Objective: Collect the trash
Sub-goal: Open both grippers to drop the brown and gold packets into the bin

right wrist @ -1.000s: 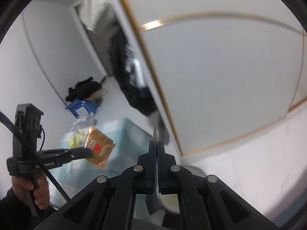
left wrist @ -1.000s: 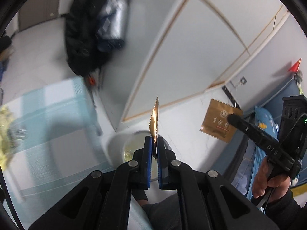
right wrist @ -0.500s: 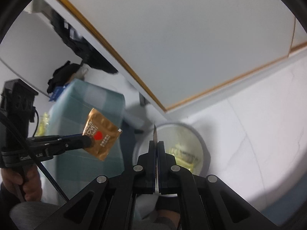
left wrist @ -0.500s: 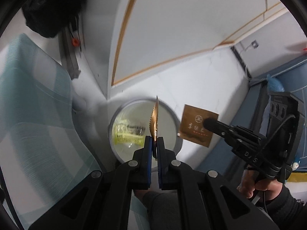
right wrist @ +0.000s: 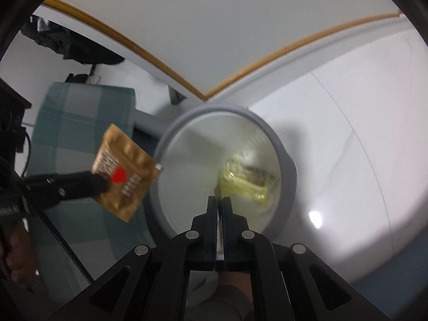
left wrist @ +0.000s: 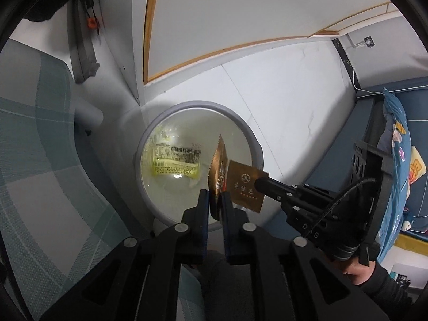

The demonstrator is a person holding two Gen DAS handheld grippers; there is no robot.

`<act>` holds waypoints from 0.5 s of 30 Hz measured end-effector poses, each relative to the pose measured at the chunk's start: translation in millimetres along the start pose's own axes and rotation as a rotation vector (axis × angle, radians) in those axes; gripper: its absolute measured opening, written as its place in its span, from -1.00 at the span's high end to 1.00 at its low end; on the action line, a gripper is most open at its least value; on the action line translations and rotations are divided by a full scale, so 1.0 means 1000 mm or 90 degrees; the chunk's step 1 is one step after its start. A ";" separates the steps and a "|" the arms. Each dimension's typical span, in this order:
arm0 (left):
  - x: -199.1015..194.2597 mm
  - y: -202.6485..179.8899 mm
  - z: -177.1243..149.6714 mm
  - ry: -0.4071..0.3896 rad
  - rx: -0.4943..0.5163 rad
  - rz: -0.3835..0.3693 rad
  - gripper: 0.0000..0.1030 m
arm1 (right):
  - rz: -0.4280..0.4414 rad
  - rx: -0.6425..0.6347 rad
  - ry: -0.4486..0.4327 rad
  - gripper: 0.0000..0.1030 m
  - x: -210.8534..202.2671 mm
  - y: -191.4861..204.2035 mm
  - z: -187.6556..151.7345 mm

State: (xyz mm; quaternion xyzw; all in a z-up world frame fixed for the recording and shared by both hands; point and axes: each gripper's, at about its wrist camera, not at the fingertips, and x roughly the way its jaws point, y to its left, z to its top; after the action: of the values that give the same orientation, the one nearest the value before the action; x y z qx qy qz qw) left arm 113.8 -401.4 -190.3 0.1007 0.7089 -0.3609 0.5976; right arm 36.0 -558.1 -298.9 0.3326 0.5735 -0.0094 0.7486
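Your bin is a round grey-rimmed trash can on the white floor, seen from above in both wrist views. Inside it lies one clear yellow-green wrapper with black print, flat on the bottom, long axis running roughly left to right in the left wrist view; in the right wrist view the same wrapper sits toward the right side of the bin, blurred.

Your left gripper has its jaws slightly parted with a gold sachet between them, gripped at its lower end. That sachet stands nearly edge-on to the camera, serrated edge up, long axis pointing up and away over the bin opening. From the right wrist view the same sachet shows its face: gold with a red heart, tilted, over the bin's left rim and the checked teal cloth.

Your right gripper has its jaws nearly closed on a second gold sachet, pinched at one edge. In the left wrist view it faces the camera, tilted, its left edge just beside the first sachet, over the bin's near-right rim. In its own view only a thin edge shows between the jaws.
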 end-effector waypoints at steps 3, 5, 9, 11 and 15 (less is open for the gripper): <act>0.002 -0.001 0.000 0.008 0.000 0.010 0.77 | 0.000 0.006 -0.005 0.91 -0.004 -0.005 -0.005; 0.002 -0.002 -0.002 0.009 -0.001 0.012 0.77 | 0.000 0.007 -0.005 0.82 -0.004 -0.004 -0.005; 0.001 -0.001 -0.005 0.004 -0.006 0.024 0.75 | -0.002 0.009 -0.017 0.50 -0.005 0.002 -0.004; -0.002 -0.002 -0.006 -0.005 -0.006 0.035 0.75 | -0.006 0.013 -0.026 0.40 -0.011 0.002 -0.005; -0.014 -0.006 -0.010 -0.035 0.003 0.043 0.68 | -0.014 0.021 -0.047 0.26 -0.024 -0.002 -0.009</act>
State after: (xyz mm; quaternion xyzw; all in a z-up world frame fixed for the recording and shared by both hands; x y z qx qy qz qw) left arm 106.4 -395.5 -175.3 0.1157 0.6875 -0.3450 0.6285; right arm 19.3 -564.3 -280.0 0.3383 0.5491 -0.0394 0.7632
